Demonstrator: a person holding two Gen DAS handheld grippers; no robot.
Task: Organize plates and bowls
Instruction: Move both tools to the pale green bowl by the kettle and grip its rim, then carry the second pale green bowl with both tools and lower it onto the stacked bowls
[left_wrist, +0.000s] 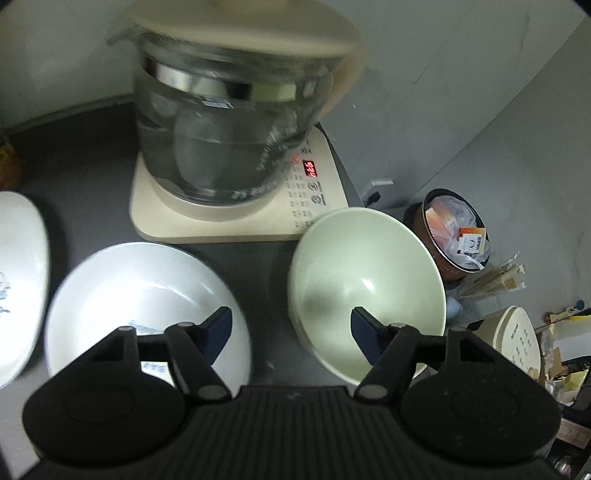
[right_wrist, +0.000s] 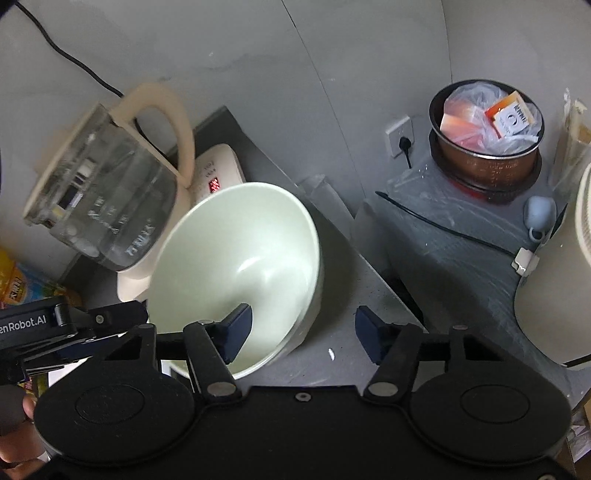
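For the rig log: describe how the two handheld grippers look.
Both the left gripper and right gripper are matte black plastic with ribbed bodies, round discs, silver-pinned linkage arms and dark blue finger pads. White lettering ending "enRobot.AI" marks the left gripper's side.

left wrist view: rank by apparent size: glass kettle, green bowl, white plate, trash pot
1. glass kettle, largest.
2. white plate and green bowl look about alike; the plate spans a bit wider, but the claw hides part of both, so no firm rank.
3. trash pot, smallest, though it sits farther from the camera.
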